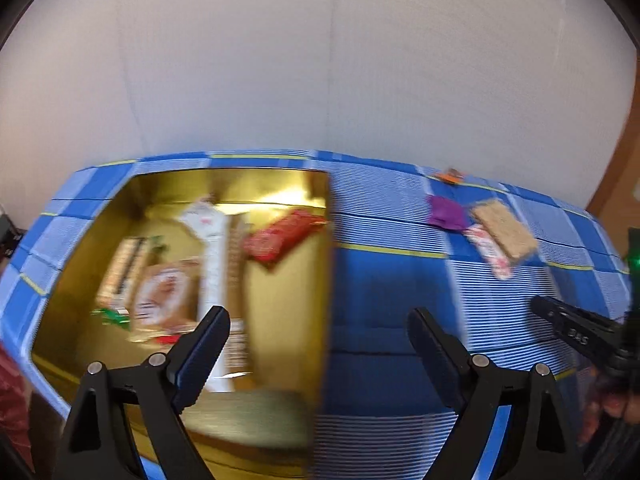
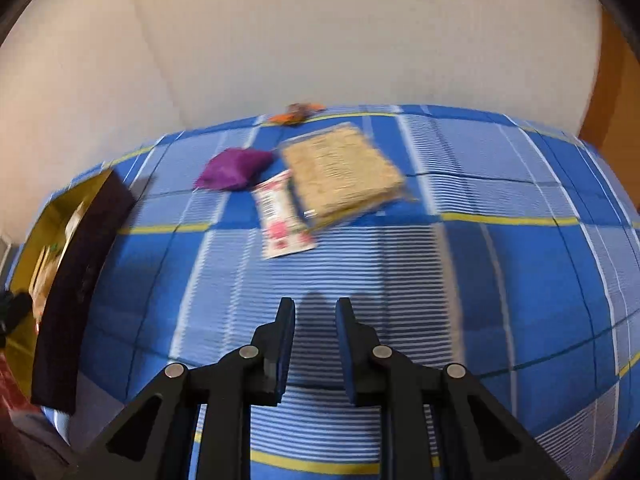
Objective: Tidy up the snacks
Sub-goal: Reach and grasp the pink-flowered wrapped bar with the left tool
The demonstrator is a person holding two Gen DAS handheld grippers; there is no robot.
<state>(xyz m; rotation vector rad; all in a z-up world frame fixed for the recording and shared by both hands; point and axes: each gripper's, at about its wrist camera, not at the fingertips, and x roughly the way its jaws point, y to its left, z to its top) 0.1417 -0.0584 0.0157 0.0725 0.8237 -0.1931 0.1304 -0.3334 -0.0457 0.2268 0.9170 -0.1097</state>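
Blue checked cloth (image 2: 360,264); snacks (image 2: 286,216) at twelve o'clock from right claw (image 2: 315,312), nearer, pressed together, empty. Left claw (image 1: 318,320) spread, empty, over box (image 1: 288,320).

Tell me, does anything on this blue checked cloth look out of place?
Yes: four snacks lie loose outside the gold box: a purple packet, a tan cracker pack overlapping a pink-and-white wrapper, and an orange wrapper near the far edge. Nothing looks spilled or torn.

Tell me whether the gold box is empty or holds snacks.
It holds snacks. The left wrist view looks into the open gold box, where a red packet, a long white packet and several others lie inside.
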